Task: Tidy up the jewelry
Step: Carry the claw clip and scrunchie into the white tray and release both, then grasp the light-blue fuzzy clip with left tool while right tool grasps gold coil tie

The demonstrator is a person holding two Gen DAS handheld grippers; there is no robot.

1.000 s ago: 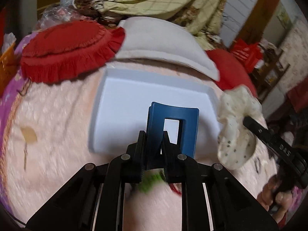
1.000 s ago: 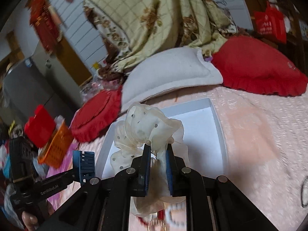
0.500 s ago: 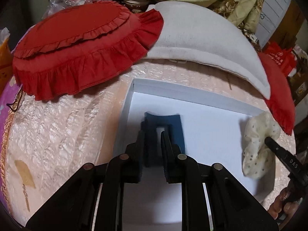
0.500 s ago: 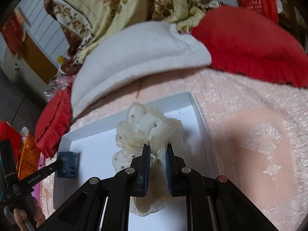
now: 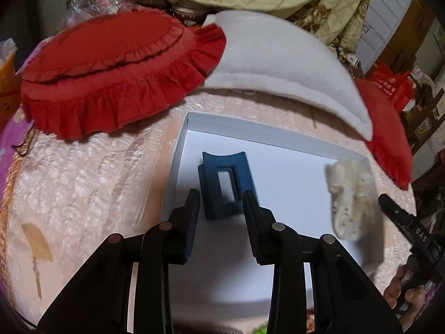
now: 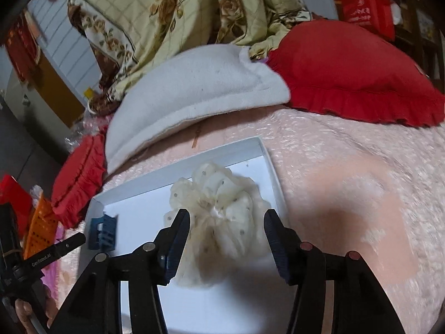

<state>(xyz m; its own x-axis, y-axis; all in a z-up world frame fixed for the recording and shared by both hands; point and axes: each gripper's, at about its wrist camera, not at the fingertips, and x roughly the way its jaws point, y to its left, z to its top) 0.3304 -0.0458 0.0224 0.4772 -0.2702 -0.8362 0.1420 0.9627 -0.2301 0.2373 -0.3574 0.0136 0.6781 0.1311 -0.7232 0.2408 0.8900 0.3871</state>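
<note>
A white tray (image 5: 281, 136) lies on the pink bedspread. A blue hair claw clip (image 5: 226, 185) lies in its left part, just ahead of my open left gripper (image 5: 222, 197), which no longer holds it. A cream dotted scrunchie (image 6: 219, 222) lies in the tray's right part, between the spread fingers of my open right gripper (image 6: 226, 218). The scrunchie also shows in the left wrist view (image 5: 350, 194), and the clip in the right wrist view (image 6: 103, 231). The tray's far rim (image 6: 222, 150) shows in the right wrist view.
A white pillow (image 5: 278, 64) and two red frilled cushions (image 5: 111, 69) (image 6: 356, 75) lie just behind the tray. A floral quilt (image 6: 172, 14) is piled behind them. An orange basket (image 6: 39, 222) stands off the bed's left side.
Both grippers lowered their items into the tray and opened. The clip and the scrunchie now lie released on the tray floor.
</note>
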